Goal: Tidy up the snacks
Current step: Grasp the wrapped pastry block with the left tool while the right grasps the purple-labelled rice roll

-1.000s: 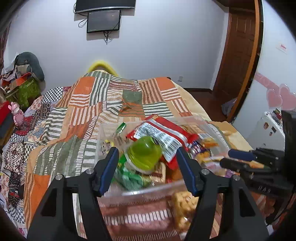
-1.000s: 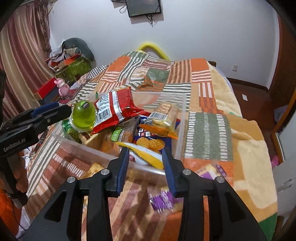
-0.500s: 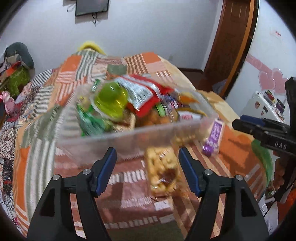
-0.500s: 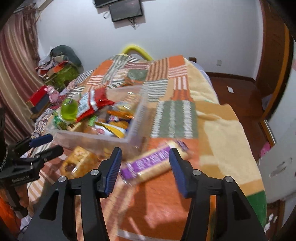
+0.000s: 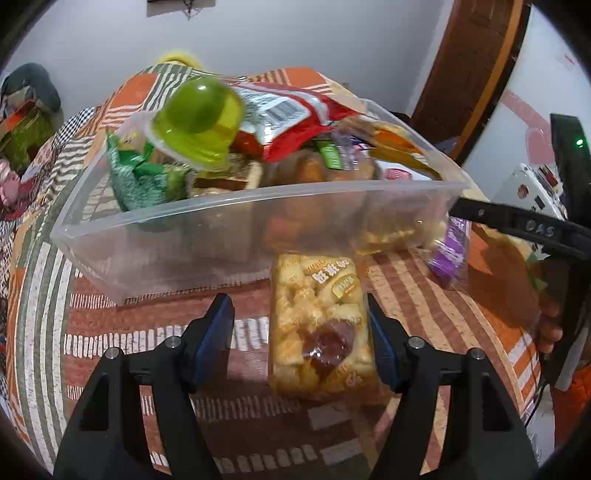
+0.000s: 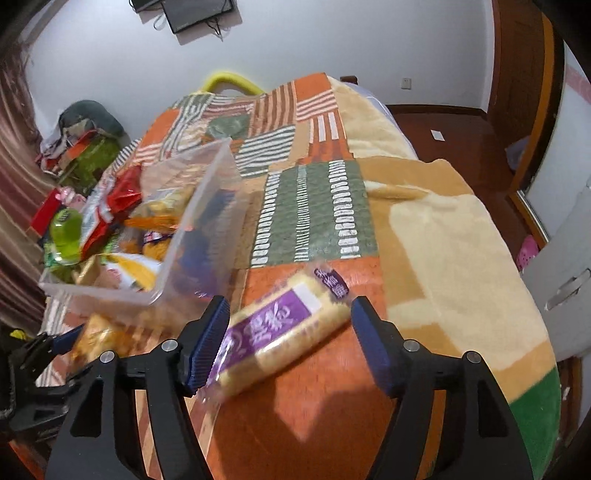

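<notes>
The left gripper (image 5: 300,338) hangs over the patchwork blanket (image 5: 424,295) of the bed, its jaws parted with nothing pressed between them; a clear pack of golden puffed snacks (image 5: 321,325) lies flat on the blanket in the gap, close to the right pad and apart from the left one. The far end of this pack reaches the near wall of the clear plastic bin (image 5: 221,236). The right gripper (image 6: 288,339) also points down at the blanket, and its jaws are opening; a purple-labelled pack of biscuits (image 6: 280,325) lies at a slant between them, its near end just beside the left pad, though blur hides whether they touch, and its far end is clear of the right pad. In the left wrist view this purple pack (image 5: 448,251) shows at the bin's right corner, under the dark finger of the right gripper (image 5: 517,229).

Beyond, the bin (image 6: 199,206) stands on the blanket heaped with snacks: a green jelly cup (image 5: 199,118) on top at the left, a red and white bag (image 5: 291,114) beside it, a green wrapper (image 5: 140,177) lower down. Further off, the blanket (image 6: 314,206) runs to a white wall with a dark screen (image 6: 199,13)
</notes>
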A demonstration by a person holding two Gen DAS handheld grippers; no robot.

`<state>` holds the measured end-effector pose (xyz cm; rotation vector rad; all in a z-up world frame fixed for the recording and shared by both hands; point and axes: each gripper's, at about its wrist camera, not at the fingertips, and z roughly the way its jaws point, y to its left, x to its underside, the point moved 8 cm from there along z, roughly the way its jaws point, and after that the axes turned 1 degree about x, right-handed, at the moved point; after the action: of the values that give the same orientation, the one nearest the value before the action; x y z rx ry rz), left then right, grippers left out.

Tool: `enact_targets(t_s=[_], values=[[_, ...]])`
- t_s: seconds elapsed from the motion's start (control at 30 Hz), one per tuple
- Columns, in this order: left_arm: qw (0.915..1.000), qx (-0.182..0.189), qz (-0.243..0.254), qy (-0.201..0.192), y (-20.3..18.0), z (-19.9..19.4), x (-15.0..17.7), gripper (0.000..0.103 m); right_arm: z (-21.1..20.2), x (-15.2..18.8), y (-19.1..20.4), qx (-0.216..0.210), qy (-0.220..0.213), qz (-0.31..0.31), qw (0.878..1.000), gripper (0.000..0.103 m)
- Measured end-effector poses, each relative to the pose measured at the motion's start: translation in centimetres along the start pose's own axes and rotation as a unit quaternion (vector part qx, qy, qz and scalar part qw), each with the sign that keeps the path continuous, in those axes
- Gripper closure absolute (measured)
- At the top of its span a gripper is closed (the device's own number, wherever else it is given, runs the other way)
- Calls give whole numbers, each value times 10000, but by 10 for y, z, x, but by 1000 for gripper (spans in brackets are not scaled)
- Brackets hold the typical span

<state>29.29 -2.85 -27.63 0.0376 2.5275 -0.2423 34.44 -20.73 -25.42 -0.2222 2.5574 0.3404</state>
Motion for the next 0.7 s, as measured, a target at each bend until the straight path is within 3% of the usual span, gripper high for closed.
enact_targets(t_s=[0.17, 0.23, 0.7], values=[[9998, 86, -181, -48, 9, 1, 0, 39, 7, 6, 9, -54, 165, -225, 9996, 38], [9998, 113, -126, -57, 7, -1, 2, 57, 7, 11, 10, -122, 241, -289, 9992, 38], [9991, -144, 57, -383, 14, -38, 5, 59, -21, 40, 7, -135, 399, -885, 9952, 45]])
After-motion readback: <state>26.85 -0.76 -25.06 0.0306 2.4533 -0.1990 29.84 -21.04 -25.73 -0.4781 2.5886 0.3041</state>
